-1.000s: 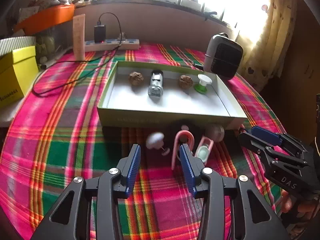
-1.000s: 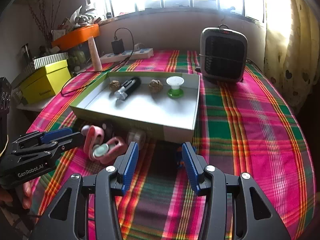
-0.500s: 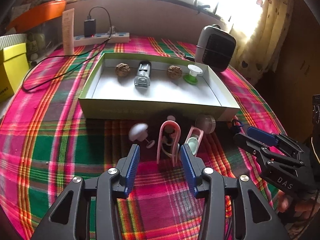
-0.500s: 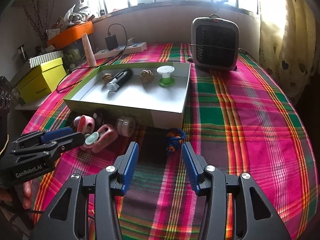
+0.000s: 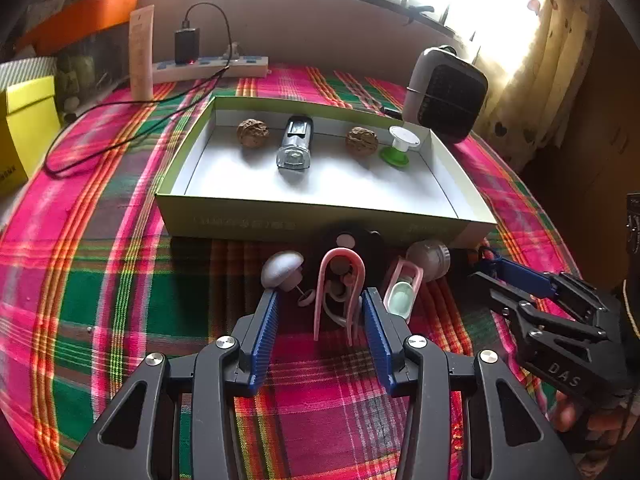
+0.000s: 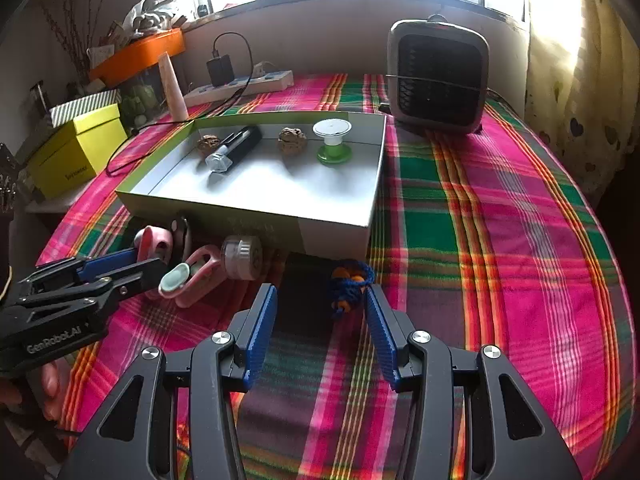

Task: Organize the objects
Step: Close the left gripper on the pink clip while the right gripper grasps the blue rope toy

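On the plaid cloth (image 5: 120,280) before the shallow cardboard box (image 5: 320,216), we see a looped pink plastic clip (image 5: 339,288) between our left gripper (image 5: 320,312)'s ribbed blue pads, jaws apart, untouched. Our right gripper (image 6: 320,312) gapes around a knotted blue cord (image 6: 352,280), gripping nothing.

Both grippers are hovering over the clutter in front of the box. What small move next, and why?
Probably ease the left gripper down and close on the pink U-shaped plastic clip: it already lies between the open jaws, outside the shallow green-rimmed cardboard box where sorted items sit.
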{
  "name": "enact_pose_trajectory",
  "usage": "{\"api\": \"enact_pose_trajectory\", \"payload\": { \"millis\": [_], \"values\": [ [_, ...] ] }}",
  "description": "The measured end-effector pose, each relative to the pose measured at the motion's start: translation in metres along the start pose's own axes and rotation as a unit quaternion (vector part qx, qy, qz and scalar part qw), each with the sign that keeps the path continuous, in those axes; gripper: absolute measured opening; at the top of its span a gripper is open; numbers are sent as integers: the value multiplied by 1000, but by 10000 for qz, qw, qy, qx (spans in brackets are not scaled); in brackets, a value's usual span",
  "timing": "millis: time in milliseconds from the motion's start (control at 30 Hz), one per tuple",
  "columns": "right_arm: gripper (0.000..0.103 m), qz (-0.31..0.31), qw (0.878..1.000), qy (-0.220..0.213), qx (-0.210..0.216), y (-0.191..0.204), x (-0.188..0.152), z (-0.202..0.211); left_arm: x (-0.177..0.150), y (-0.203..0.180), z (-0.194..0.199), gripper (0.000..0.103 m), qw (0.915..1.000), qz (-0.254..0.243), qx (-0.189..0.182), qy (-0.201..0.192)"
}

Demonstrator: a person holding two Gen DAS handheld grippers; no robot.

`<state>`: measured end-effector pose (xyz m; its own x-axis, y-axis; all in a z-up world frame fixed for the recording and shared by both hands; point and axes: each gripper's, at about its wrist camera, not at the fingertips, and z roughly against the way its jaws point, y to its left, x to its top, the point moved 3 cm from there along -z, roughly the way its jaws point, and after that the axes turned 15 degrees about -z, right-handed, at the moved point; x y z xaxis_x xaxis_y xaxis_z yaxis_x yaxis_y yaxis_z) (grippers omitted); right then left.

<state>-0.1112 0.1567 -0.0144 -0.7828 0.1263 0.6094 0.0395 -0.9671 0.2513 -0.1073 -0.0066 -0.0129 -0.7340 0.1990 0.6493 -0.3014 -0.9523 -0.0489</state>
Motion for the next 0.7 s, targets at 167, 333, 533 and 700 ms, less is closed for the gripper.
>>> {"api": "enact_pose_trajectory", "payload": {
  "millis": [167,333,533,700],
  "values": [
    [47,4,9999,123,-116,-1,3,-9,0,0,-2,41,10000,-7,42,16],
    [47,74,9997,132,-190,1,3,-11,2,1,-3,41,10000,7,66,22],
    [45,148,9994,119,-295,1,3,-11,3,2,-2,34,10000,9,69,17],
    [32,97,9995,88,-284,-1,2,-8,3,2,0,26,10000,-27,86,-4]
  ]
}}
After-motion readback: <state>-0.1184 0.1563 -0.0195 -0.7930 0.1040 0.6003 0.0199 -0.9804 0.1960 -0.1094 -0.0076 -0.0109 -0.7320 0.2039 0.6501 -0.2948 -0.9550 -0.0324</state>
